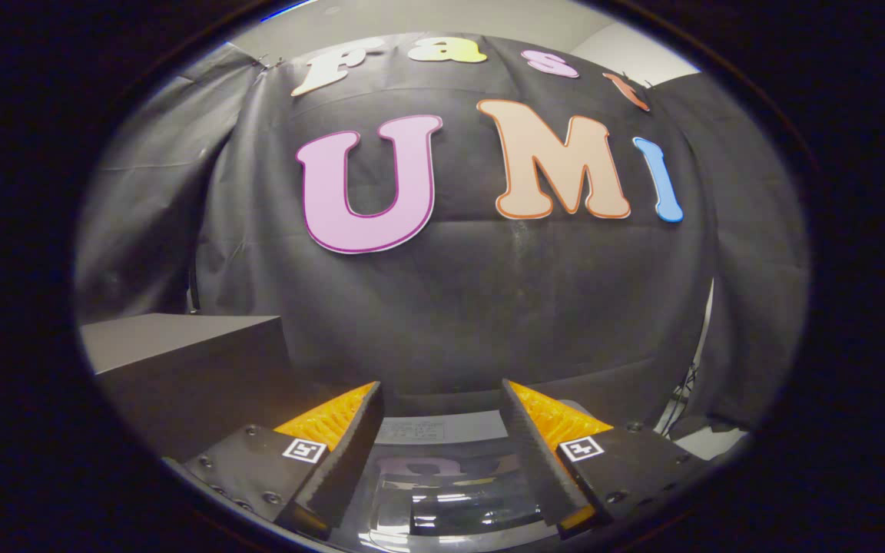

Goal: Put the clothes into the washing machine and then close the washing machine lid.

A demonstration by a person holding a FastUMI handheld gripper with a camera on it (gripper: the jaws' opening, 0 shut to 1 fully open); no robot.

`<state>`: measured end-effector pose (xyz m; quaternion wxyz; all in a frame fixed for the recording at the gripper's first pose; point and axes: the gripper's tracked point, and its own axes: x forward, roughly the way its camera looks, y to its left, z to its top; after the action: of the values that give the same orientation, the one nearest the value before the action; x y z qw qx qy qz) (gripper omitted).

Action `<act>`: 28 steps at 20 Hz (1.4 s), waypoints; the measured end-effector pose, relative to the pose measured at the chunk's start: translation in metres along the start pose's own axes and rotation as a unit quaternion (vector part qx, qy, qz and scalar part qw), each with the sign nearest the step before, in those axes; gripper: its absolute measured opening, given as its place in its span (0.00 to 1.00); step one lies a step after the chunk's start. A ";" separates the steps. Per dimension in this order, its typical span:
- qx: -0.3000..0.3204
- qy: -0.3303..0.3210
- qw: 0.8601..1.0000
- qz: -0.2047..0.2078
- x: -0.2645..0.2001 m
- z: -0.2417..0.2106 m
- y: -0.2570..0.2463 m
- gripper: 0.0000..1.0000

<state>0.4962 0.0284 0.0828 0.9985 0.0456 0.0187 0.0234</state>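
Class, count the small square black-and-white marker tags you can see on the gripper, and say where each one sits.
2. One square black-and-white marker tag sits on the left finger's base, the other on the right finger's base. The gripper is open, holding nothing, above a glossy transparent lid. More may be hidden.

A staged test booth, not a real laundry room.

Black cloth (488, 307) hangs as the back wall, creased and pinned up, with plain pale room wall (427, 15) above it. Left of the cloth sits a dark boxy block (181, 361); below it gleams a washing machine lid (442, 491), and the gripper (442, 411) has its fingers spread apart over that lid.
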 end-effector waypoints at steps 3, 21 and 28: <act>0.000 0.004 1.000 -0.002 -0.005 -0.001 -0.003 0.94; -0.009 0.045 0.999 0.011 -0.116 -0.008 -0.017 0.94; -0.048 0.009 0.998 0.032 -0.181 0.027 0.012 0.95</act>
<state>0.3161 0.0286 0.1172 0.9981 -0.0023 0.0248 0.0569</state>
